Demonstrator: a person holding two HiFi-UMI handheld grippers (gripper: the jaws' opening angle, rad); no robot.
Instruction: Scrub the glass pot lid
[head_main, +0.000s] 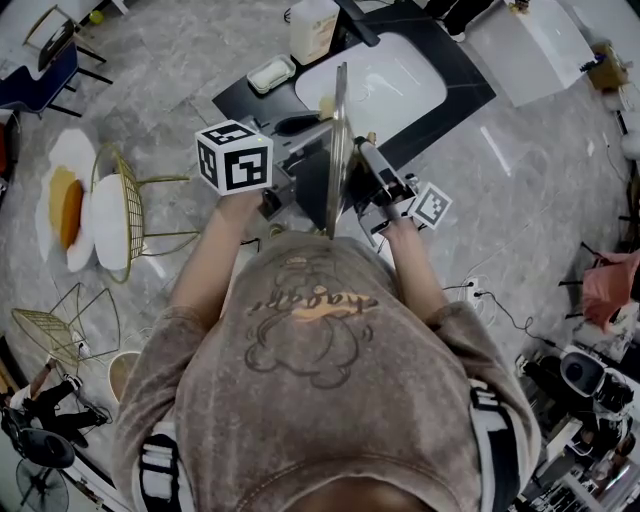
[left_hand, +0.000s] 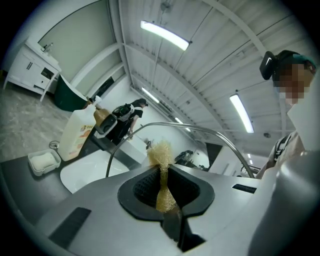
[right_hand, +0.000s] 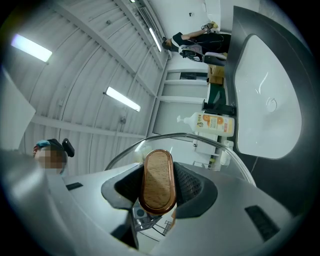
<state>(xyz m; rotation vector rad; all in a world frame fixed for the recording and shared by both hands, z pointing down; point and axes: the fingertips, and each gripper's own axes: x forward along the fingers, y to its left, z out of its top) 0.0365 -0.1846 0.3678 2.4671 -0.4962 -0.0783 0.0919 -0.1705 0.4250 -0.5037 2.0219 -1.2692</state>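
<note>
- 2 grips are set: your left gripper (left_hand: 161, 172) is clamped on the yellow fibre scrubber (left_hand: 160, 152), your right gripper (right_hand: 157, 175) on the wooden knob (right_hand: 157, 187) of the glass pot lid (head_main: 336, 140).
- The lid stands on edge between them, near the white sink (head_main: 400, 85).
- You look mid-scrub, though scrubber-to-glass contact is unclear.
- Next, press the scrubber flat and sweep it across the glass, knob held firm.

Left gripper (left_hand: 163, 186): closed on scrubber (left_hand: 160, 152).
Right gripper (right_hand: 159, 186): closed on lid handle (right_hand: 157, 172).
Forearms (head_main: 212, 255): both extended forward, side by side.
</note>
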